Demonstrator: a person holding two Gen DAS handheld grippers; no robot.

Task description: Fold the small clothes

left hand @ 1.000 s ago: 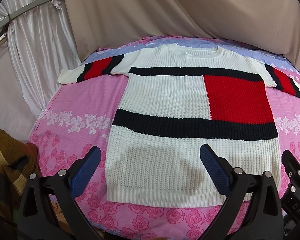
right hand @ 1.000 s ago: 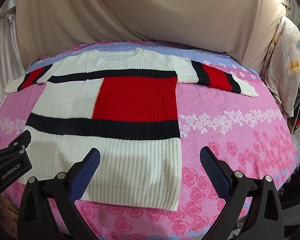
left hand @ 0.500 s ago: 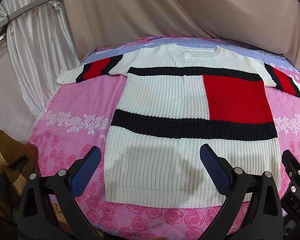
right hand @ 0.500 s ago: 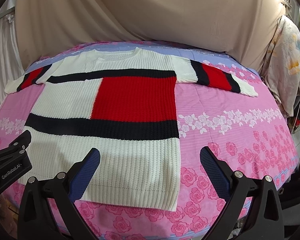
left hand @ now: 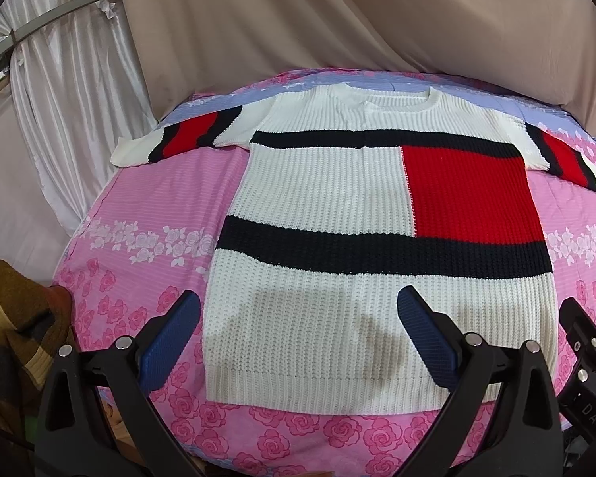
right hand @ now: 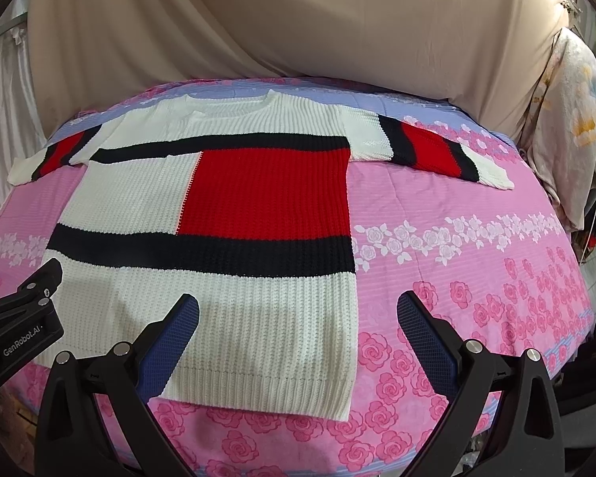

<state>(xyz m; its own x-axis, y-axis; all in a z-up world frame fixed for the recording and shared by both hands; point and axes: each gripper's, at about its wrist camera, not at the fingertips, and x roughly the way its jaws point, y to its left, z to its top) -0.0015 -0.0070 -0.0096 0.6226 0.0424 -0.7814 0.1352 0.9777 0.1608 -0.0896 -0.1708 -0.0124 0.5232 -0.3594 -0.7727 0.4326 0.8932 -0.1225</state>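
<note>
A white knit sweater [left hand: 329, 194] with black bands and a red block lies flat, face up, on the pink floral bed, sleeves spread left and right. It also shows in the right wrist view [right hand: 202, 214]. My left gripper [left hand: 298, 338] is open and empty, hovering above the sweater's lower left hem. My right gripper [right hand: 298, 338] is open and empty above the lower right hem corner [right hand: 337, 393]. The left gripper's body [right hand: 16, 330] shows at the right view's left edge.
The pink rose bedsheet [left hand: 139, 246] covers the bed. Beige cloth [left hand: 337, 16] hangs behind. A brown plaid cloth [left hand: 12, 326] lies off the bed's left edge. A floral pillow [right hand: 568, 119] stands at the right.
Both grippers have drifted slightly; the sweater sits a touch lower-left in both views. Nothing was taken hold of.
</note>
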